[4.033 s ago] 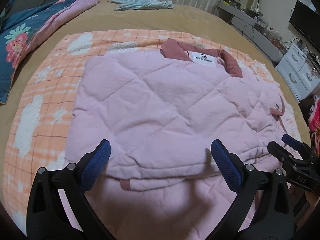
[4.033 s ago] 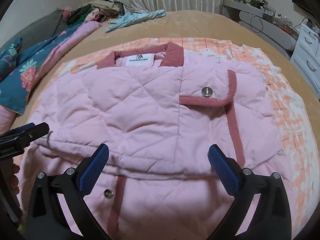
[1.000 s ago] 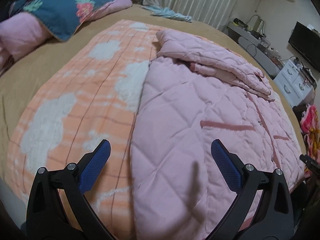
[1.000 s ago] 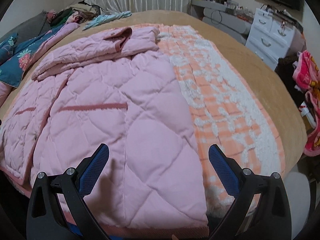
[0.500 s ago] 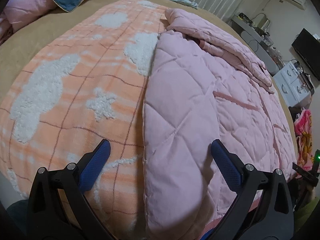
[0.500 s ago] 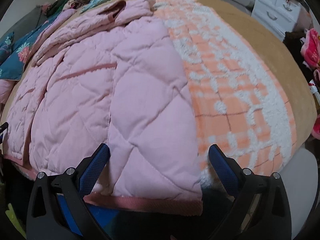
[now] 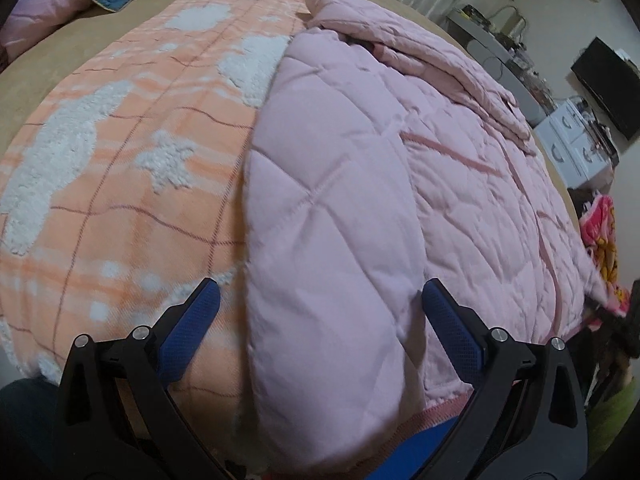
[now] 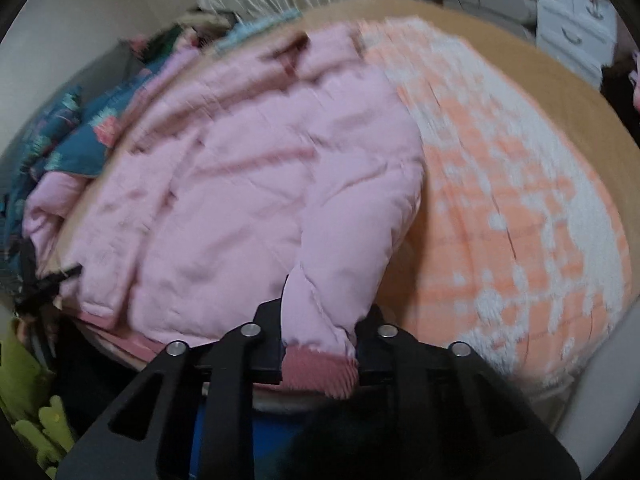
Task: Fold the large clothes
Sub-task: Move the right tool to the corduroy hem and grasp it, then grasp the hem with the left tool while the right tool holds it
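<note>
Jacket [image 7: 360,200] lengthwise, collar far end

big bed [image 7: 48,76] with a tan cover, an orange checked blanket [image 7: 120,184] and a blue floral quilt [image 8: 68,136] lying on it

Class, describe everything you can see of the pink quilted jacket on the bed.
The pink quilted jacket is padded, stitched in diamonds, with darker pink ribbed trim at the hem and thin stripes across its surface. It lies spread on an orange-and-white blanket, its far part folded over in layers. The right gripper is shut on the ribbed hem at one near corner, lifting it slightly. The left gripper is open, its jaws straddling the other near edge without pressing.
</note>
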A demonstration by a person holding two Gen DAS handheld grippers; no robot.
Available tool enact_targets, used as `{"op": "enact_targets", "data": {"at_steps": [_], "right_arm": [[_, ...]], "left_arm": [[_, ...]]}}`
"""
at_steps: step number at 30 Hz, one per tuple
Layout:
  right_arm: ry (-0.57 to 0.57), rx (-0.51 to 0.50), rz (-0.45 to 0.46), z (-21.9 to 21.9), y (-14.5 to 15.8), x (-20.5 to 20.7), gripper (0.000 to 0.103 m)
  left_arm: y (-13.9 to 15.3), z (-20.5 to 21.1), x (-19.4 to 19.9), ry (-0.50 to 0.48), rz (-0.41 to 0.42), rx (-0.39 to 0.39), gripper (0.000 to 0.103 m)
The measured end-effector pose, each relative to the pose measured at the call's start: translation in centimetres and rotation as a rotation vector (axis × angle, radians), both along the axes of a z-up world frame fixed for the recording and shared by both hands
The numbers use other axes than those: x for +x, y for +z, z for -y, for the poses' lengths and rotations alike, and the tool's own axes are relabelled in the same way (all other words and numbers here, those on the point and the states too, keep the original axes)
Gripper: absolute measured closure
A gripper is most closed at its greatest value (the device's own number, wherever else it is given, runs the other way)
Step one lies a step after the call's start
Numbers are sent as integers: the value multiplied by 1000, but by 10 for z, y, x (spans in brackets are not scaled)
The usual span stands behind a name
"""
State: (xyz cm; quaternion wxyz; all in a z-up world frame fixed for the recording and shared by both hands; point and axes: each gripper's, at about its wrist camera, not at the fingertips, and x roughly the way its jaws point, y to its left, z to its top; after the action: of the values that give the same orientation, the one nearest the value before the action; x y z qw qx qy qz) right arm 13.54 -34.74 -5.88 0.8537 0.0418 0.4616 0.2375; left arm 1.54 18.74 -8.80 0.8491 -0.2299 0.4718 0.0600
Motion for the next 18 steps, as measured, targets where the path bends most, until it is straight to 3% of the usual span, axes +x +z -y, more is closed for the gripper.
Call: {"op": "enact_targets", "data": {"at_steps": [4, 8, 10, 15, 17, 18], "right_arm": [[19, 71, 133, -10, 39, 0, 85], [14, 123, 207, -15, 62, 9, 85], [10, 135, 230, -16, 70, 14, 86], [10, 136, 252, -23, 76, 23, 86], [8, 137, 260, -25, 77, 26, 86], [6, 138, 261, -25, 77, 27, 86]], "left_arm": [[0, 12, -6, -35, 1, 16, 9], [3, 22, -11, -58, 12, 30, 9], [6, 26, -14, -68, 22, 40, 14], [12, 26, -19, -49, 33, 74, 55], [20, 23, -21, -60, 83, 31, 84], [24, 26, -20, -61, 92, 47, 86]]}}
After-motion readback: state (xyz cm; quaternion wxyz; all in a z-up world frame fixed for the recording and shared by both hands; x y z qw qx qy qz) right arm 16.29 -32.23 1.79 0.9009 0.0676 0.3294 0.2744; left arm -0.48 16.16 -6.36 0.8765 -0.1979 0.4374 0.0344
